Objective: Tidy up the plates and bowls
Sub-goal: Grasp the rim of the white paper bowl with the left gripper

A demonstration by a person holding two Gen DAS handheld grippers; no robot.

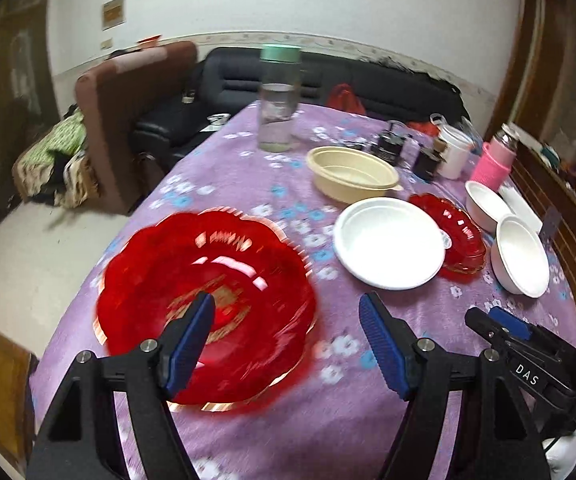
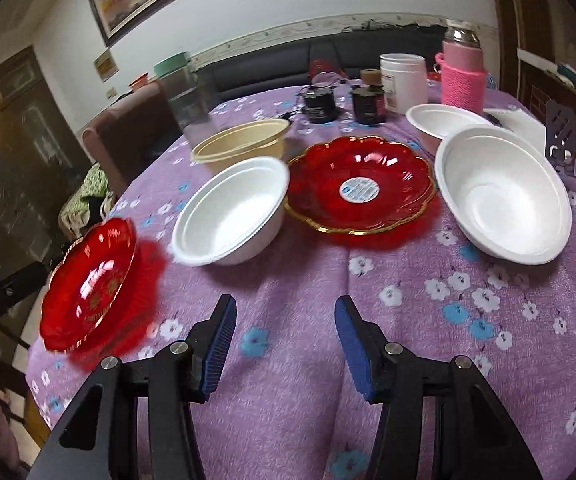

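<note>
Table [image 2: 408, 320]: round edge, draped in plush lilac cloth printed with white and blue blossoms.

Red plates, two. Translucent glassy red, scalloped rim edged in gold. The near red plate [image 1: 208, 304] lies flat at 9 o'clock of the left gripper's view, blurred, partly behind the left finger. The far red plate [image 2: 362, 188] sits mid-table with a round white label at its centre; in the left view the nearest white bowl overlaps it.

White bowls, three. Matte, foam-like, round, smooth-walled. First white bowl [image 2: 232, 216] just left of the far red plate; second white bowl [image 2: 504, 196] just right of it; third white bowl [image 2: 444, 120] behind, at 1 o'clock, partly hidden.

Beige bowl [image 2: 244, 140]: one, plastic-looking, with a small lip tab, behind the first white bowl.

Clear jar [image 1: 280, 96], mint lid: one, blurred. Behind it stand small dark jars, a white tub and a pink knit-sleeved flask, details unclear.

Left gripper [image 1: 288, 340]: blue ribbed pads, jaws parted wide, nothing between them.

Right gripper [image 2: 284, 344]: jaws parted moderately, empty, over bare cloth at 6 o'clock of the far red plate.
</note>
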